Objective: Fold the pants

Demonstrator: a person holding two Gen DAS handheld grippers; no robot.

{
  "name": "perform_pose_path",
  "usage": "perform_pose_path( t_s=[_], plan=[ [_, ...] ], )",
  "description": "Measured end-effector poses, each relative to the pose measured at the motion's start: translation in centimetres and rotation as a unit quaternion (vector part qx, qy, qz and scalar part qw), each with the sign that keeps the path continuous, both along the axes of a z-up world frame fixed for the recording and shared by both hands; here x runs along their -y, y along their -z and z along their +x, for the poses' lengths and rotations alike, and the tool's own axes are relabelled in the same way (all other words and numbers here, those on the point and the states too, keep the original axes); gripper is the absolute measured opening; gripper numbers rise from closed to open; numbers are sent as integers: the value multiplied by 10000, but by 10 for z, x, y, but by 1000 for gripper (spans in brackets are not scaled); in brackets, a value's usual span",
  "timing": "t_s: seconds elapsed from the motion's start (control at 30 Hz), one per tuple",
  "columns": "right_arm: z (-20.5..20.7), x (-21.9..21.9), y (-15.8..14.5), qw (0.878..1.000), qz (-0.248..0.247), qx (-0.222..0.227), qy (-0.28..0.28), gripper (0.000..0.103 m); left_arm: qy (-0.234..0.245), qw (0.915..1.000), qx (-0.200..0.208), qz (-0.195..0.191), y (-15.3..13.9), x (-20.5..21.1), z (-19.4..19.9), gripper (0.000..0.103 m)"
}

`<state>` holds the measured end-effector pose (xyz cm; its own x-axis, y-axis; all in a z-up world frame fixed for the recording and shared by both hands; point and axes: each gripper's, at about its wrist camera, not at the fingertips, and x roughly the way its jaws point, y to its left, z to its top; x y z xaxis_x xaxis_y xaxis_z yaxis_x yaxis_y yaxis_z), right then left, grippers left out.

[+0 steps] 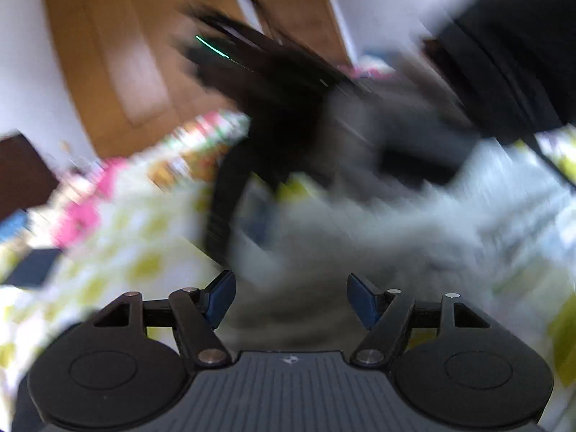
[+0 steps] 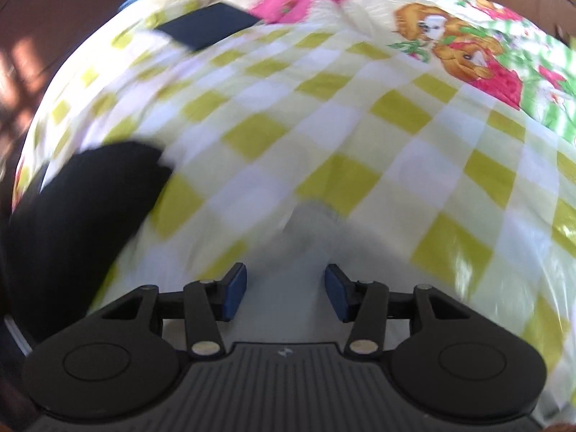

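The grey pants (image 1: 360,237) lie on a yellow-and-white checked bed sheet (image 1: 118,252), badly blurred in the left wrist view. My left gripper (image 1: 291,300) hovers over them, open, its blue pads (image 1: 221,298) well apart and pressing on nothing. A dark blurred device with a green light streak (image 1: 252,79) hangs above the pants. In the right wrist view a grey edge of the pants (image 2: 309,230) lies just ahead of my right gripper (image 2: 286,295). That gripper stands open, and the cloth below its pads (image 2: 235,295) is not pinched.
The checked sheet (image 2: 360,115) has a pink cartoon print (image 2: 464,57) at its far right. A dark blue flat object (image 2: 208,28) lies at the far left of the bed. A black mass (image 2: 82,216) fills the near left. A person in black (image 1: 504,54) stands beyond the pants.
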<state>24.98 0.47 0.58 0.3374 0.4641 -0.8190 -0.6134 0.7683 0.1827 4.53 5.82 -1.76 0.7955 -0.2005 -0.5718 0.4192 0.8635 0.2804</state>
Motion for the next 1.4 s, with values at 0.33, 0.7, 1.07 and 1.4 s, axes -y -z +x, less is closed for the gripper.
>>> perform_pose_path(
  t_s=[0.33, 0.7, 1.07, 1.4],
  plan=[
    [-51, 57, -31, 9958, 413, 599, 562, 54, -251, 9991, 330, 122, -23, -10, -18, 81],
    [-157, 243, -16, 9570, 710, 84, 2813, 56, 142, 9962, -495, 706, 9, 3, 12, 84],
    [-189, 294, 10, 9463, 862, -27, 3115, 55, 372, 9750, -632, 2098, 18, 51, 23, 84],
    [-196, 342, 26, 9099, 1651, -151, 3802, 61, 1271, 9823, 250, 1351, -39, 127, 39, 84]
  ],
)
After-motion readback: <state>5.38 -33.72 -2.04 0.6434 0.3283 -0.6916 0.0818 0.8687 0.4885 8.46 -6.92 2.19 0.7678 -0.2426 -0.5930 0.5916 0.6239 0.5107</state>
